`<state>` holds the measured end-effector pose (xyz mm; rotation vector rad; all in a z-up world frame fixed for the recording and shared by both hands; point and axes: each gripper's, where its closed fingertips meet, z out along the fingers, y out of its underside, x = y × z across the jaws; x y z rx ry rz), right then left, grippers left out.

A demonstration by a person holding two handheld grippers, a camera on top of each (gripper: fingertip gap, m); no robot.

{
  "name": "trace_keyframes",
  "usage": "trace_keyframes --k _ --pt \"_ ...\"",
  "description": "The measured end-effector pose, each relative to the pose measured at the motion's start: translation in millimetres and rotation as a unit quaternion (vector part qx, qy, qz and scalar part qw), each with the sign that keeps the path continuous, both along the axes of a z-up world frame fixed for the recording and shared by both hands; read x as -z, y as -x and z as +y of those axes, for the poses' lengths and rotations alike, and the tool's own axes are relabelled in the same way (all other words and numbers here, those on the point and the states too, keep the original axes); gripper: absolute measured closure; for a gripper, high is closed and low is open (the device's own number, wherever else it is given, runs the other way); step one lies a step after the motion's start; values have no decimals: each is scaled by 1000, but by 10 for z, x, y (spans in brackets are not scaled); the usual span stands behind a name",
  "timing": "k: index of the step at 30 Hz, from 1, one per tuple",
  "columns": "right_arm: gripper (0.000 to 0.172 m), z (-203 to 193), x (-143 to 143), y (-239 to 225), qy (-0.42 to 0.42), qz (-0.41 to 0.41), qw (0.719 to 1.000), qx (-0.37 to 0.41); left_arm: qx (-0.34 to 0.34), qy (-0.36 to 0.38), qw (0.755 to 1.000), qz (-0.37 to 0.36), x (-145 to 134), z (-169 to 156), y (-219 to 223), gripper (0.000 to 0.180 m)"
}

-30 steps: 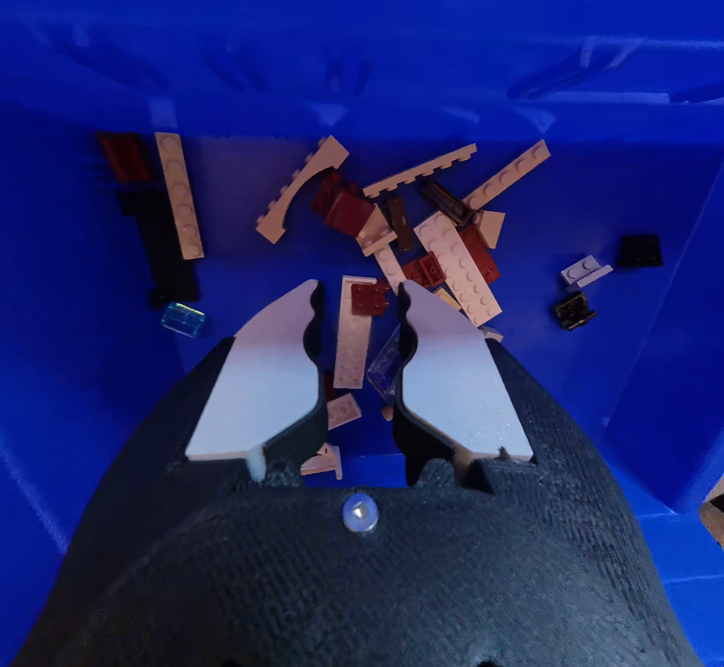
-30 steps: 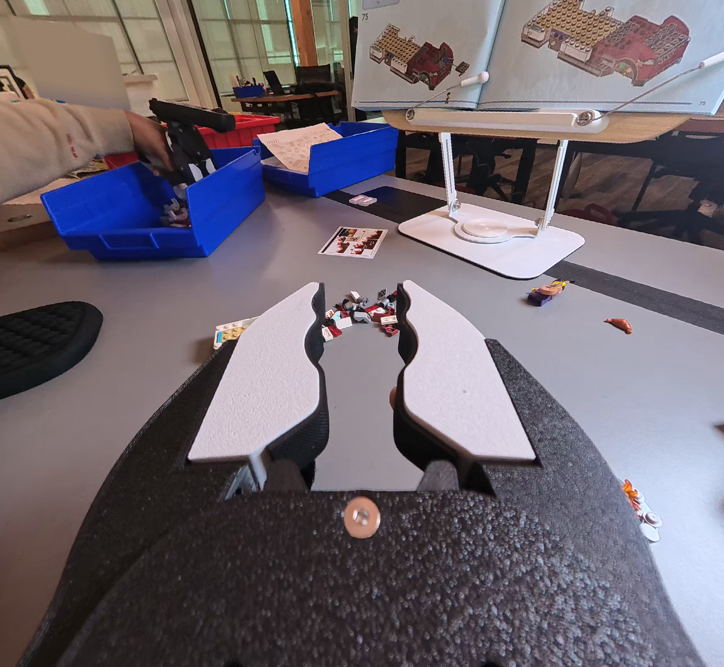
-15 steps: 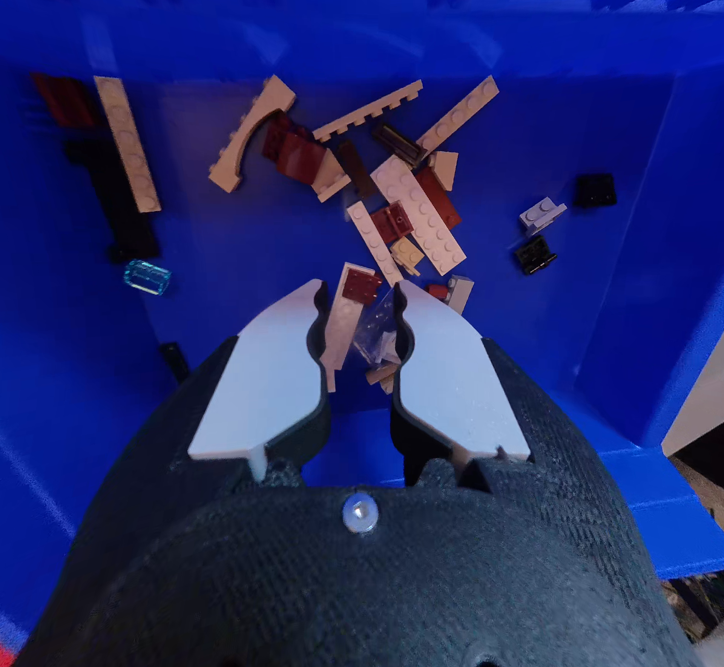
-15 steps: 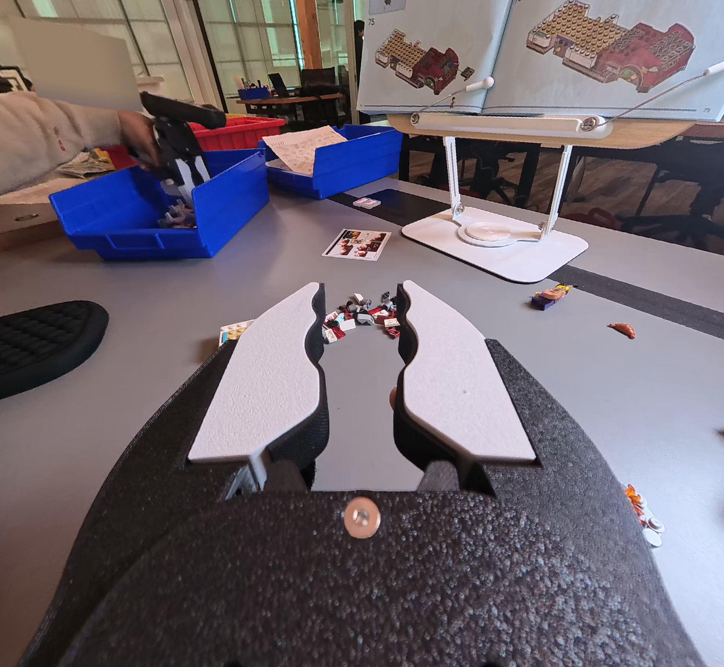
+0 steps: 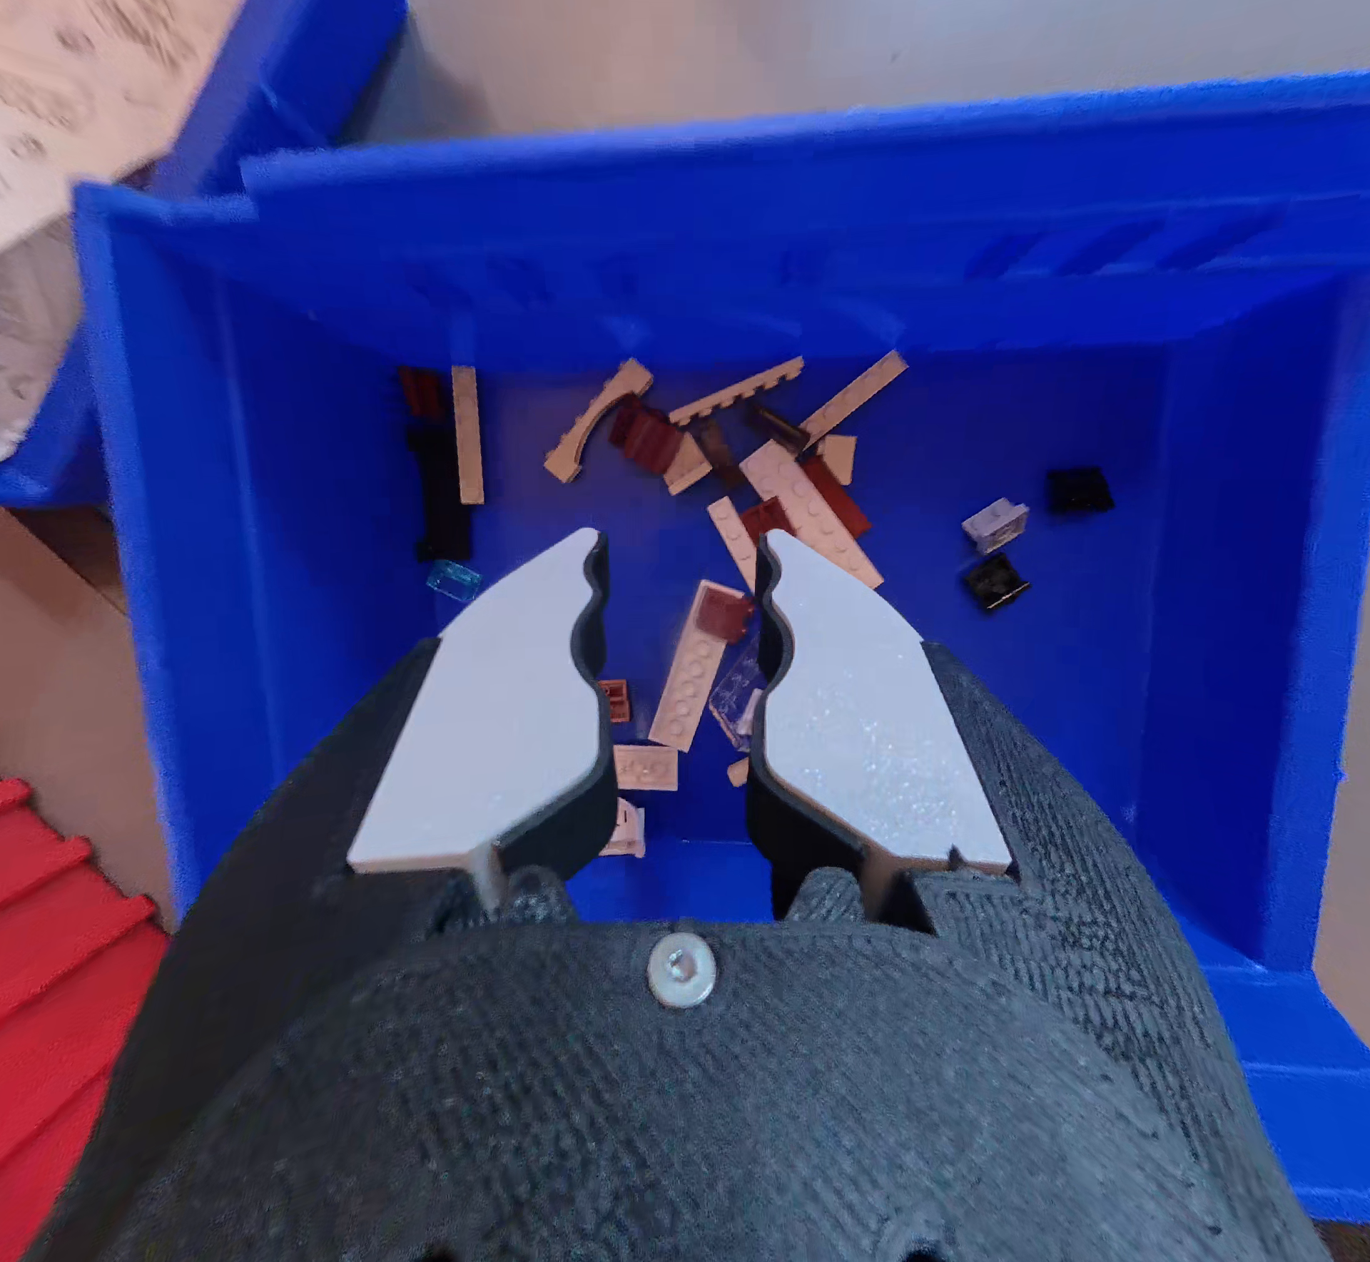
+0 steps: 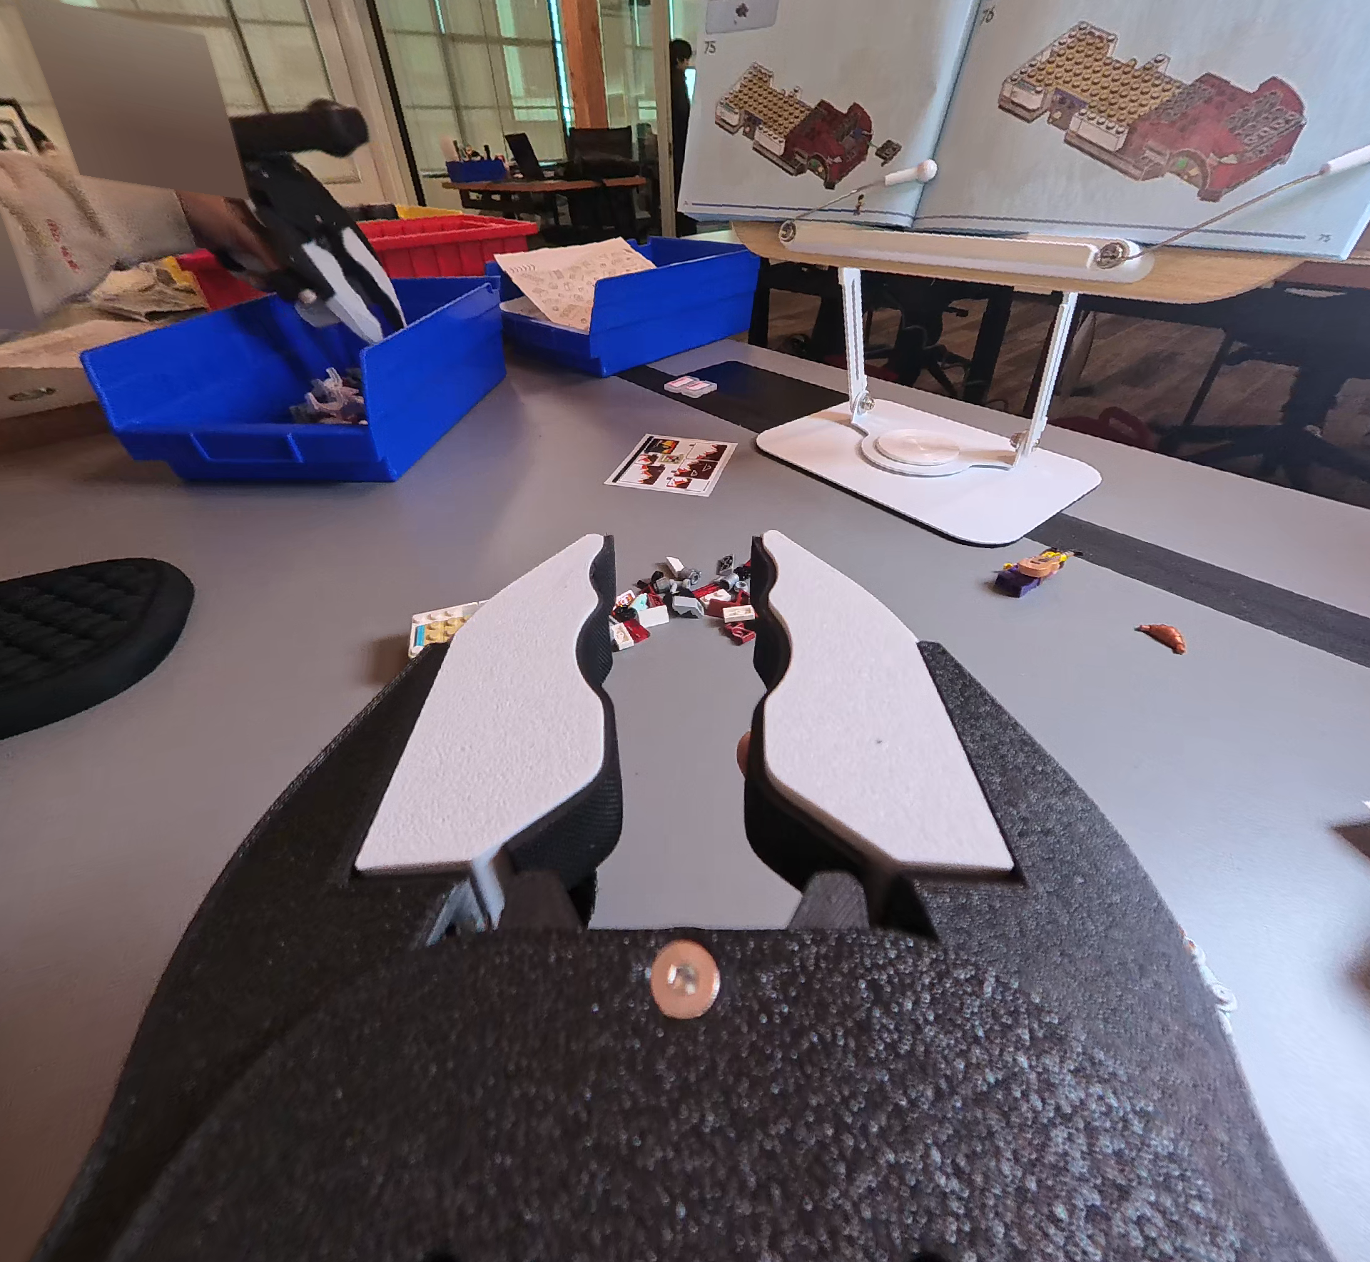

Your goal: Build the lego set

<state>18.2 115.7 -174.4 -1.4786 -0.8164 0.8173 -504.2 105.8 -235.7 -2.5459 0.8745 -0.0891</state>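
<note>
Hovering over the blue bin (image 5: 185,559), your left gripper (image 5: 678,544) has its fingers spread w/ nothing pinched; only bin floor shows between the tips. Nearest piece is a tan plate (image 5: 689,678) w/ a dark red piece (image 5: 723,615) on its far end. It lies below the gap, closer to the right finger (image 5: 838,693) than the left one. Its long axis runs nearly fwd, tilted a bit rightward at the far end, so roughly along the fingers rather than across them. A clear piece (image 5: 738,696) sits just beside it, partly hidden under the right finger. Main pile of tan and dark red bricks (image 5: 749,455) is ahead and slightly right of the tips; a clear blue brick (image 5: 454,578) is just left of the left finger.

Your right gripper (image 6: 682,548) hangs low over the grey table (image 6: 371,559), fingers spread too, empty. A scatter of small pieces (image 6: 686,600) lies just ahead, between the tips but lower down, not touching them. Left gripper is well apart from it, over the bin.
</note>
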Motion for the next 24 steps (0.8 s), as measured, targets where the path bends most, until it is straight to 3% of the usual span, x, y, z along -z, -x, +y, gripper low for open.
trace_keyframes --k 2,5,9,13,17,20,24 --pt "137 -4 -1 8 0 0 1000 -2 15 -45 999 4 -181 -36 -156 148" --pt "137 -13 -5 21 -1 1 1000 -4 46 -148 987 33 -535 -119 -476 180" --pt "137 -52 -35 42 -6 2 1000 -9 55 -220 973 39 -779 -379 -960 180" --pt "137 -108 -97 55 -21 -1 1000 -14 69 -249 966 24 -730 -697 -1424 180" --pt "137 -176 -151 68 -33 -9 999 -25 5 -212 974 82 -369 -813 -1311 180" --pt "137 -237 -196 81 -41 -8 999 -33 -54 -81 989 113 43 -893 -998 157" --pt "137 -309 -258 74 -54 -2 998 -35 -108 48 990 81 391 -880 -739 144"
